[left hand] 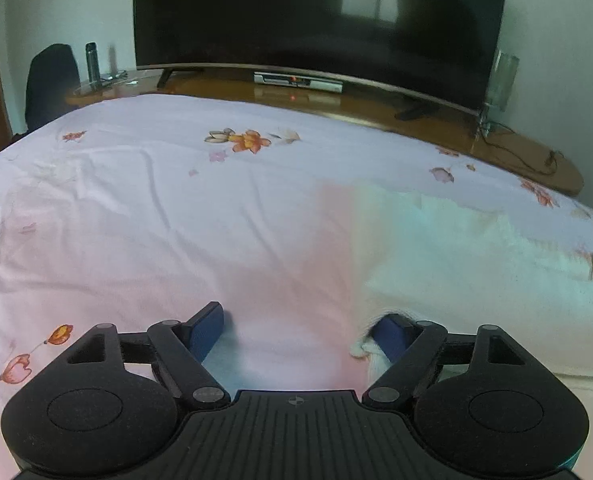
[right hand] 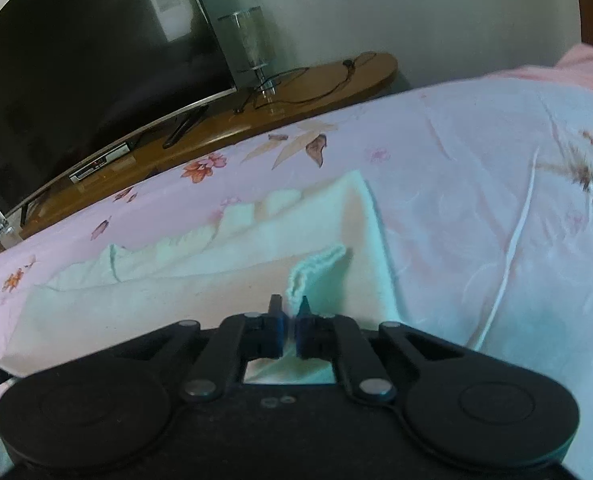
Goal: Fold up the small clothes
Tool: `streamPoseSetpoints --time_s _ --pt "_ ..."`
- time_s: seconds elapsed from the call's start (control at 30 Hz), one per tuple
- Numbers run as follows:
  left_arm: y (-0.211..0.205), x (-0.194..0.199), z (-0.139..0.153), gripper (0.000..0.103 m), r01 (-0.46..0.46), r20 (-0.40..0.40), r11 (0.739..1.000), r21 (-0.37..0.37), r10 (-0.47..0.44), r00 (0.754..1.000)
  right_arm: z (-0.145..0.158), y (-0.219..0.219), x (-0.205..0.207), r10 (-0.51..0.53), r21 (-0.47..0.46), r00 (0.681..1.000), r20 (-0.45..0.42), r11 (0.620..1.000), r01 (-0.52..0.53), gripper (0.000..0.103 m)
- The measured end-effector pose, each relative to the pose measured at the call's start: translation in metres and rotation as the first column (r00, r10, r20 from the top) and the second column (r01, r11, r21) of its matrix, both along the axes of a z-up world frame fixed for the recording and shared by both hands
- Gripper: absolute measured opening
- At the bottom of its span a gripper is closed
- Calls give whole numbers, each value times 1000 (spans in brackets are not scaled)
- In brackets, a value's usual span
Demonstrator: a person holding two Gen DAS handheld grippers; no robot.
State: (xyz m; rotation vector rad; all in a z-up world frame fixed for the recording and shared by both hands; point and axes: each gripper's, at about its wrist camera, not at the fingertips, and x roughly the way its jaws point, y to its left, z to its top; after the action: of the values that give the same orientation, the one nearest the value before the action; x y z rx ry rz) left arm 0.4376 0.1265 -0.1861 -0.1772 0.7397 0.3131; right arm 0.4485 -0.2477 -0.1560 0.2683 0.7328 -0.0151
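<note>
The right claw (right hand: 292, 314) has its blue-padded fingers pressed together on a raised fold of the pale cloth (right hand: 224, 280), pinching the hemmed edge that stands up just beyond the tips. The left claw (left hand: 298, 330) is spread wide; its right fingertip (left hand: 390, 334) is tucked under the near left corner of the same cloth (left hand: 476, 264), while its left one lies on the bare bed sheet (left hand: 156, 208). The cloth lies flat on the bed, to the right of the left claw, with a ragged far edge. The sheet is pale pink with orange and brown flower prints. Beyond the bed's far edge runs a wooden tabletop (left hand: 376, 108) carrying a large dark television (left hand: 316, 20), a slim silver box (left hand: 298, 80) beneath the screen, a glass lamp (right hand: 250, 46) with a trailing cord at the right end, and a dark bottle (left hand: 91, 60) at the left end, whose contents cannot be made out.
</note>
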Motion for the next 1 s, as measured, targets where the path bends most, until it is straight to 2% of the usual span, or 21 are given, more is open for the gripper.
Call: streamPoseSetpoints --time_s 0.13,0.17,0.23,0.27,0.37,0.43,0.5,0.57,0.63,0.7,0.77,0.87,0.93,1.0 --pt "1 -1 -2 80 -12 6 1000 -12 12 1000 11 1 -7 73 -63 992 105 996 -67 6" --pt "1 -1 -2 80 -11 6 1000 -11 11 1000 9 2 -6 80 -89 991 104 994 -71 6" --pt "0 -2 -2 80 -7 4 1000 -9 7 1000 -4 -3 1 56 -125 997 44 991 -50 6" --pt "0 -3 -2 80 -3 3 1000 -6 3 1000 -10 -8 3 34 -124 999 12 992 -32 6" --pt "1 -5 1 80 15 -5 1000 -12 -15 1000 -14 -15 0 23 -106 1000 -2 994 -23 6" --pt "8 -11 9 80 21 -10 998 -64 -22 1000 -9 -16 -3 13 -96 1000 -7 995 -14 16" --pt "14 -17 17 81 37 -16 991 -127 -40 999 -6 -19 -4 28 -49 999 -23 998 -29 19" --pt "20 -21 25 82 46 -7 983 -177 -48 999 -5 -23 0 52 2 997 -48 999 -52 30" --pt "28 -16 34 100 34 2 972 -231 -34 999 -5 -27 3 45 51 998 -40 998 -43 45" --pt "31 -4 40 103 15 22 966 -256 -9 1000 -2 -29 8 41 67 999 -35 997 -38 46" --pt "30 19 40 103 16 10 964 -264 -14 1000 -5 -29 18 54 71 997 -48 996 -51 46" --pt "25 56 28 103 -1 -34 967 -256 -8 999 -9 -32 29 53 80 997 -61 996 -48 34" --pt "22 77 18 103 -15 -54 973 -232 3 999 -10 -35 36 40 89 997 -61 995 -34 17" --pt "22 93 11 103 -39 -64 978 -203 26 998 -11 -36 40 35 93 997 -65 995 -29 9"
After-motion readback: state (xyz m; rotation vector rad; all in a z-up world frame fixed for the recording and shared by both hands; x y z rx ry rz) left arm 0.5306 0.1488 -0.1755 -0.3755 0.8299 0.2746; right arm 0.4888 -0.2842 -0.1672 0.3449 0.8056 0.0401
